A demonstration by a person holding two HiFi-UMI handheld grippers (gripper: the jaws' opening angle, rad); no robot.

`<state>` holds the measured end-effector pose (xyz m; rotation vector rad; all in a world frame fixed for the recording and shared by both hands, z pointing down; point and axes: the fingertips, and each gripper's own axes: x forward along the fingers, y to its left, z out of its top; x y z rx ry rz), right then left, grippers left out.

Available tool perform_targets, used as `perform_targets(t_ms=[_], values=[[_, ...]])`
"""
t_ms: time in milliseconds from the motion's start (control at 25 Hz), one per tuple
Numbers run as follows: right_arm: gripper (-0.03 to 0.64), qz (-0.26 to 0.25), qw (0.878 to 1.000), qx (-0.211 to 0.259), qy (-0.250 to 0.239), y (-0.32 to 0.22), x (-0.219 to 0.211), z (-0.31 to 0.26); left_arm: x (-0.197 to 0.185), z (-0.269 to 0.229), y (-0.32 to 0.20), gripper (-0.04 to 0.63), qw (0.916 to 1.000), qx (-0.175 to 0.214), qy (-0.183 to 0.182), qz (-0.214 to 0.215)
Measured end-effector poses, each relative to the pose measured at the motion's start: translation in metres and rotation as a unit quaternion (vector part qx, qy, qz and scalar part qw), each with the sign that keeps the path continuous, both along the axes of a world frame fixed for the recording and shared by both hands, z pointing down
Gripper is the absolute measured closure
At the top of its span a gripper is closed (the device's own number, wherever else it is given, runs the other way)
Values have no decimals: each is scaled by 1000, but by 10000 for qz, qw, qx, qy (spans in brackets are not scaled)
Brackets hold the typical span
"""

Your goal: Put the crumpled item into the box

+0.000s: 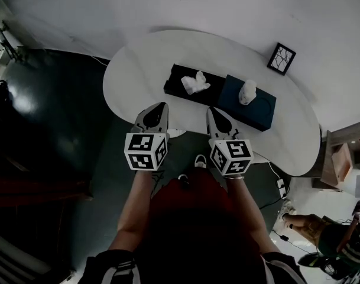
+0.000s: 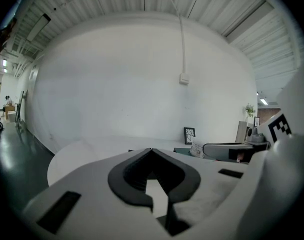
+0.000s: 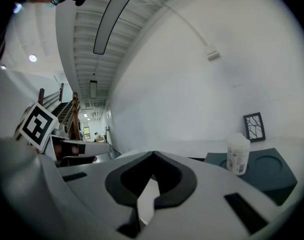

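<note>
Head view: crumpled wad (image 1: pixel 195 83) lies on black tray (image 1: pixel 175 74), just left of teal box (image 1: pixel 261 110). Left gripper (image 1: pixel 161 107) and right gripper (image 1: pixel 210 110) sit short of box.
Left gripper view: jaws clenched, empty.
Right gripper view: same.
Wad probably light and soft; pinch a raised fold.

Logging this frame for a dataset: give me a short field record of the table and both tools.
table: white, rounded
crumpled item: on black tray
bottle: upright on teal box
frame: far right part of table
left tool: shut, empty, at table's near edge
right tool: shut, empty, at table's near edge
</note>
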<state>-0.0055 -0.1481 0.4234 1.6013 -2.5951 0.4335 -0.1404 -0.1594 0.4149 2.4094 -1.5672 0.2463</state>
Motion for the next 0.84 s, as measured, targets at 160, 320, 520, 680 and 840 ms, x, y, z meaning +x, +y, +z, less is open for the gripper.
perform_targets(t_ms=[160, 320, 520, 680, 840], values=[[601, 61, 10000, -17, -60, 6, 3, 0, -3, -2, 8, 572, 10000, 28, 48, -10], [601, 115, 9999, -57, -112, 11, 4, 0, -6, -3, 14, 572, 10000, 42, 75, -24], [601, 97, 9999, -53, -69, 20, 2, 2, -9, -1, 23, 572, 9999, 39, 115, 3], [601, 38, 10000, -19, 7, 25, -2, 2, -11, 0, 26, 572, 9999, 30, 134, 32], [601, 4, 10000, 26, 82, 26, -7, 3, -14, 0, 26, 572, 9999, 31, 119, 68]])
